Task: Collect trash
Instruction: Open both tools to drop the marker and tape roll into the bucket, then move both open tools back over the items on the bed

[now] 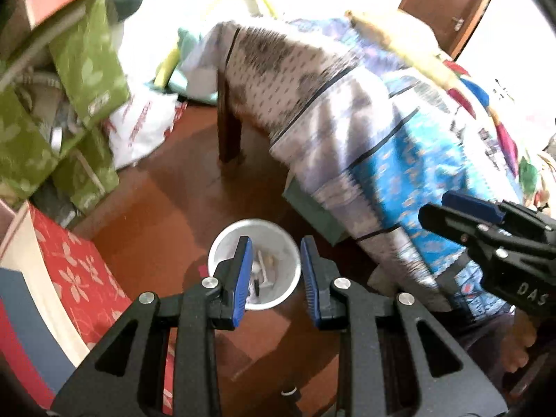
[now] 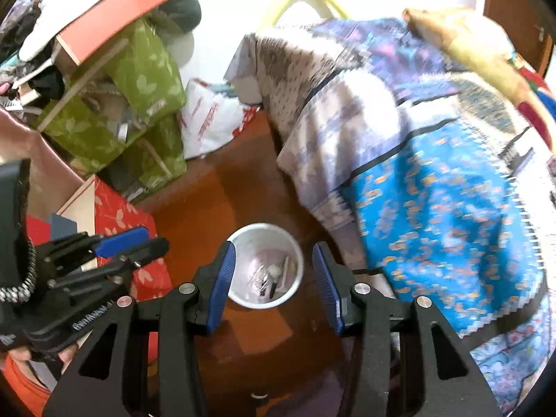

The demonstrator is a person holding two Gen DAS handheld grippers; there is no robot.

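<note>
A white round bin [image 1: 222, 243] stands on the brown floor, with small bits of trash [image 1: 264, 271] lying inside; it also shows in the right wrist view [image 2: 295, 264]. My left gripper [image 1: 276, 248] is open and empty, held above the bin. My right gripper [image 2: 272, 253] is open and empty, also above the bin. In the left wrist view the right gripper [image 1: 444, 208] comes in from the right. In the right wrist view the left gripper [image 2: 153, 239] sits at the left.
A bed with a patterned blue and white cover [image 1: 382, 132] fills the right side. Green boxes [image 1: 87, 69], a red flowered box [image 1: 73, 271] and a white plastic bag [image 1: 142, 128] crowd the left. A dark bed leg [image 1: 227, 121] stands behind the bin.
</note>
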